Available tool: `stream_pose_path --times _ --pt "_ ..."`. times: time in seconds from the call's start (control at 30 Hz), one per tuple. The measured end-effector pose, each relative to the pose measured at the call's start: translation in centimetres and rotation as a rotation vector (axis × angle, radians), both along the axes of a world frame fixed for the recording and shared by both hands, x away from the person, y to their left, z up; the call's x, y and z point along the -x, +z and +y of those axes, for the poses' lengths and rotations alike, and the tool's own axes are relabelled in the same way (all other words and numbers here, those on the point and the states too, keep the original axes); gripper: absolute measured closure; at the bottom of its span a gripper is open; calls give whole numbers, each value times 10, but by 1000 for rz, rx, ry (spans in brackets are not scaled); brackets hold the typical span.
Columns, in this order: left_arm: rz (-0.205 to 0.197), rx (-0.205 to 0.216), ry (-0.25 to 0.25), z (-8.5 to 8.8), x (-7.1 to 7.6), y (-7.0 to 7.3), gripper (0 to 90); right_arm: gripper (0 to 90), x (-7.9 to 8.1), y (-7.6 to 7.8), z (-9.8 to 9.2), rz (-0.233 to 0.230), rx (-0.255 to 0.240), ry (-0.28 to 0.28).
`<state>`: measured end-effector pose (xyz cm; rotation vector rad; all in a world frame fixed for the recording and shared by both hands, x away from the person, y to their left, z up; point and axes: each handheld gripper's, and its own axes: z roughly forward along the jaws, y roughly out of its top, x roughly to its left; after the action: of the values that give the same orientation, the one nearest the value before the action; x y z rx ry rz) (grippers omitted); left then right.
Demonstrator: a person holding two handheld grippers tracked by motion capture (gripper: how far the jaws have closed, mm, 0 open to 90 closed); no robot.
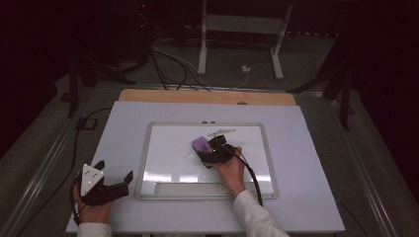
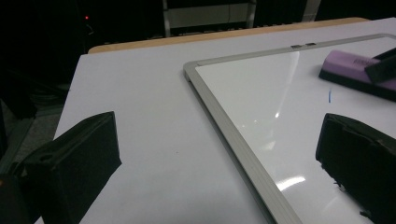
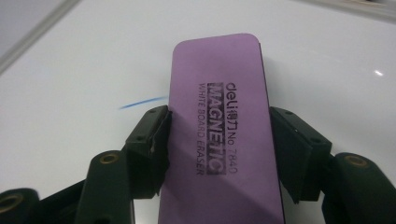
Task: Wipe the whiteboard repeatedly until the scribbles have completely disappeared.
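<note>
Right claw (image 3: pixel 218 140) pinches purple eraser (image 3: pixel 219 116) across its width, pads against both long sides. Eraser lies flat on whiteboard (image 1: pixel 163 148), centre of high view; short blue stroke (image 3: pixel 142 102) just left of it. Left claw (image 1: pixel 112 180) spread, nothing between jaws, lower left of high view, over worktop (image 1: pixel 123 128) beside board's left frame. Marker (image 1: pixel 222 131) near board's top edge.

Purple eraser (image 3: pixel 219 135) — black lettering, white whiteboard (image 1: pixel 163 148) — short blue stroke (image 3: pixel 142 102), black tongs (image 3: pixel 219 149)
</note>
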<state>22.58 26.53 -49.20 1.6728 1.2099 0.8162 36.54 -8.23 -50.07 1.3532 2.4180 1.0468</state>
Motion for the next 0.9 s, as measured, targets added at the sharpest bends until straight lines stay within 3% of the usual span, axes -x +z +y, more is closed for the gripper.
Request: stream_pose_path --times 0.1,0.17,0.33,0.4,0.6,0.73,0.9 --pt "0 2 2 1 1 0 6 410 7 1 12 -11 17 64" --pt "-2 5 3 1 1 0 6 410 6 2 12 -19 31 63" --pt "-1 5 1 2 0 0 6 410 -11 2 -11 -4 25 -88" --pt "0 1 -1 1 0 0 6 410 -13 1 -14 12 8 -111" --pt "1 0 -1 -1 0 0 6 410 2 1 12 11 1 25" --pt "1 1 1 1 0 0 6 410 4 2 17 25 6 74" --pt "-2 7 1 1 1 0 6 410 -9 1 -2 1 24 -49"
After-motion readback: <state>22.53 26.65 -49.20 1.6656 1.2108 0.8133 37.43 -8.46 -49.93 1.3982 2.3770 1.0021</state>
